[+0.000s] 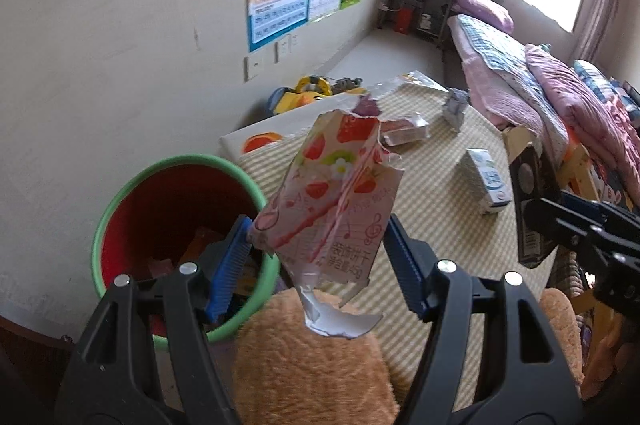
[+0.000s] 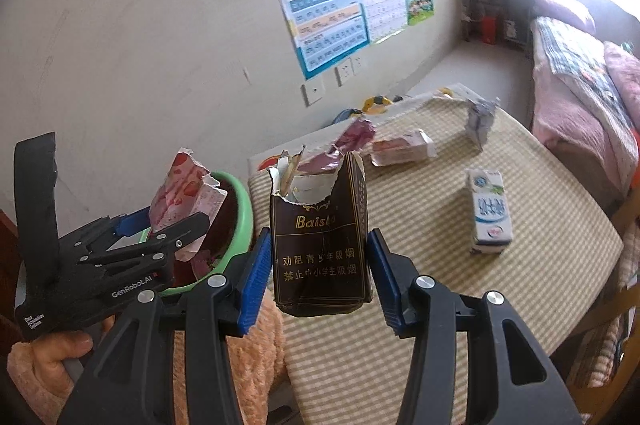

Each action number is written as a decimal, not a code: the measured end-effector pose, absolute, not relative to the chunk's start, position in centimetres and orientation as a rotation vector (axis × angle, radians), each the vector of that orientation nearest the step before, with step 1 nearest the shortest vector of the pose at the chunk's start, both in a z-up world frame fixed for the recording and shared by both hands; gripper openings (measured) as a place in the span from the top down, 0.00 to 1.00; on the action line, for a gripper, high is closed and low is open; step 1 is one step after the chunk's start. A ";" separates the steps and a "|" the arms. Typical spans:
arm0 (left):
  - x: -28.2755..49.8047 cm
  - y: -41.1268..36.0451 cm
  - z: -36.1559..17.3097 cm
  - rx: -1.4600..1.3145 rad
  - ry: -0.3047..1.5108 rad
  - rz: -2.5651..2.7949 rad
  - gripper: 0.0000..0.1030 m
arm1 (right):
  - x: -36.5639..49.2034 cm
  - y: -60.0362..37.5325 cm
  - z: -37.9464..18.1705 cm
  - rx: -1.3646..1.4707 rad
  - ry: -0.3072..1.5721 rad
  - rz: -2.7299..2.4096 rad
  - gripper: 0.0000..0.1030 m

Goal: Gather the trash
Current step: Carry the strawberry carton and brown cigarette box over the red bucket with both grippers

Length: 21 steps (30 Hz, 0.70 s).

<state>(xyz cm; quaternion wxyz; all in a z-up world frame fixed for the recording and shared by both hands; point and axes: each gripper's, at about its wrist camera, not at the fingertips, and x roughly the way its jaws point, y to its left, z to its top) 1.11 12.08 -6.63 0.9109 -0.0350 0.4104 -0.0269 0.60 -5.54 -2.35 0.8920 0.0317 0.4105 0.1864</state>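
Pink strawberry-print biscuit box [image 1: 332, 193], torn open, clamped between the blue pads [image 1: 230, 261] of the left claw [image 1: 320, 265], held up in the air just right of the green-rimmed red bin [image 1: 120, 201]; bin already has wrappers in it. Beyond, on the checked desk [image 1: 420, 225]: white-blue milk carton [image 1: 490, 181] right, pink wrapper [image 1: 404, 131] and grey crumpled pack [image 1: 454, 107] far. Right claw [image 1: 560, 225] at the right edge with a dark box. Orange fleece sleeve [image 1: 312, 377] near the bottom

Right wrist view: right claw [image 2: 320, 265] grips a brown Baisha cigarette pack [image 2: 320, 237], top ripped, upright between its blue pads [image 2: 254, 281], above the near desk edge [image 2: 360, 365]. Left claw [image 2: 160, 225] at left holds the biscuit box [image 2: 180, 193] beside the bin [image 2: 240, 217]. Hand [image 2: 60, 353] under it. Milk carton [image 2: 490, 211] lies right, pink wrapper [image 2: 400, 147] and grey pack [image 2: 480, 119] far
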 end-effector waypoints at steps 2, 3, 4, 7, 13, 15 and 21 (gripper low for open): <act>1.1 13.1 -6.8 -0.082 0.847 -0.035 0.37 | 0.7 -4.7 -2.3 0.050 0.850 0.401 0.55; 1.1 13.7 -6.9 -0.090 0.848 -0.022 0.37 | 0.9 -4.1 -2.3 0.041 0.850 0.409 0.55; 1.2 14.3 -7.0 -0.096 0.848 -0.010 0.37 | 1.0 -3.8 -2.2 0.034 0.850 0.415 0.55; 1.0 15.9 -7.1 -0.113 0.847 0.023 0.37 | 1.5 -2.3 -2.4 0.014 0.854 0.436 0.55; 0.5 18.0 -6.9 -0.138 0.837 0.069 0.37 | 1.9 -0.2 -2.8 -0.009 0.864 0.474 0.55; 0.3 18.6 -6.9 -0.144 0.836 0.081 0.37 | 2.1 0.4 -3.1 -0.015 0.875 0.484 0.55; -0.2 20.0 -6.8 -0.156 0.816 0.114 0.37 | 2.5 1.8 -3.8 -0.037 0.892 0.504 0.55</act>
